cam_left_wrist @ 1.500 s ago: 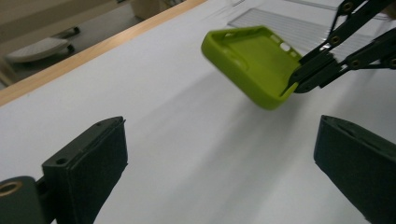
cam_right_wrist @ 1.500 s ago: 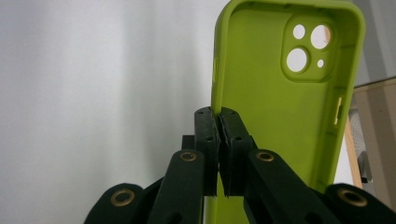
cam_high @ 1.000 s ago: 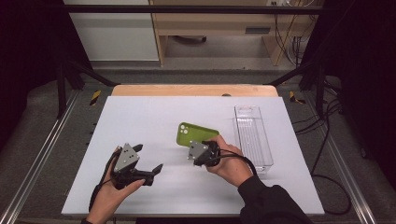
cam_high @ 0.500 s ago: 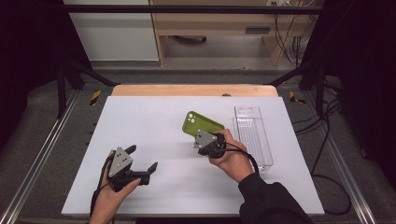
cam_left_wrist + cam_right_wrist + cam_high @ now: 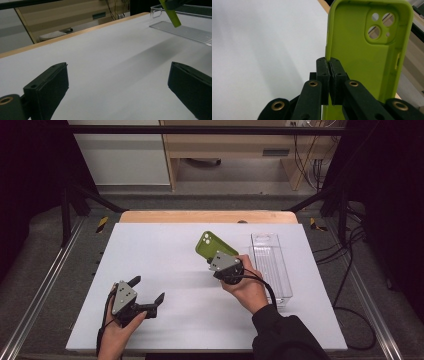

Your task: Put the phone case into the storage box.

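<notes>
- My right tongs [image 5: 329, 75] are pinched tight on the side wall of the green phone case [image 5: 364, 50]; in the right gripper view the two black pads meet on that thin edge with no gap showing.
- In that view the hollow inside of the case faces me, with the camera cut-outs at its top right.
- From the high view, the phone case [image 5: 212, 246] is lifted off the white table [image 5: 165, 255], tilted, sticking out up and away from my right tongs [image 5: 216, 259].
- The case hangs above the table just left of the clear plastic tray [image 5: 272, 270], near it but apart; I cannot tell how high above the surface it is.
- The tray lies lengthwise along the right part of the table, and nothing in it is visible to me.
- My left tongs [image 5: 146, 291] sit near the front left of the table, well apart from the case and the tray.
- Their jaws stand wide open with nothing but bare table between them, as the left gripper view [image 5: 117, 82] shows.
- In that same view the lower end of the green case [image 5: 171, 15] pokes in at the top right, in front of the tray [image 5: 185, 30].
</notes>
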`<state>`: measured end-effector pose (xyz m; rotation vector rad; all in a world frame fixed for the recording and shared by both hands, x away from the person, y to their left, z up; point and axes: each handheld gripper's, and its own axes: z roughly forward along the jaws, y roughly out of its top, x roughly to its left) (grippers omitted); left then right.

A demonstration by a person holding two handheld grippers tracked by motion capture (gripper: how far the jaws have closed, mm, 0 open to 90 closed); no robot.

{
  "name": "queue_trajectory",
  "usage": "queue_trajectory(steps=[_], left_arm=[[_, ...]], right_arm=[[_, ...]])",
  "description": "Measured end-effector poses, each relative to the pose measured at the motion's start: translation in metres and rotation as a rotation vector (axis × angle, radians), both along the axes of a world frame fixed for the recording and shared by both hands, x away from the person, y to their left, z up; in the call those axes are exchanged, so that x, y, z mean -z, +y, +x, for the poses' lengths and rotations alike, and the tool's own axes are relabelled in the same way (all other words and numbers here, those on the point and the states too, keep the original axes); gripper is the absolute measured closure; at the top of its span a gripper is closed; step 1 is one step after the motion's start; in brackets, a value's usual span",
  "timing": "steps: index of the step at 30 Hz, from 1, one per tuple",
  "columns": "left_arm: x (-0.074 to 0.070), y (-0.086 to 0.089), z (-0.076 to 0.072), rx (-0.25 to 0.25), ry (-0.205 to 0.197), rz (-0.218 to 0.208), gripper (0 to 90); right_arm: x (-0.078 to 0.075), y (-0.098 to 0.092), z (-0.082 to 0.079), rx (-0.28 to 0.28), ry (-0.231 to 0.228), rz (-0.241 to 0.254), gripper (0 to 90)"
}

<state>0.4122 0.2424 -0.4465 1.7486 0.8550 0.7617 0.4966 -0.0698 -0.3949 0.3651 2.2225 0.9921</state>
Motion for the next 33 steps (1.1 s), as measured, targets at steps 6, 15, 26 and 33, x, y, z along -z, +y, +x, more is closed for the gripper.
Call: queue_trajectory(steps=[6,15,26,33], left_arm=[[0.001,0.004,-0.001,-0.024,-0.005,-0.028,2.6],[0.004,0.008,-0.001,-0.034,-0.005,-0.047,2.7],[0.004,0.009,-0.003,-0.040,-0.014,-0.054,2.7],[0.004,0.011,-0.003,-0.051,-0.021,-0.066,2.7]], right_arm=[[-0.005,-0.005,0.005,0.032,0.001,0.081,87.9],[-0.009,-0.011,0.012,0.062,0.026,0.173,88.1],[-0.019,-0.018,0.015,0.080,0.031,0.242,88.2],[-0.028,-0.023,0.016,0.094,0.026,0.291,88.3]])
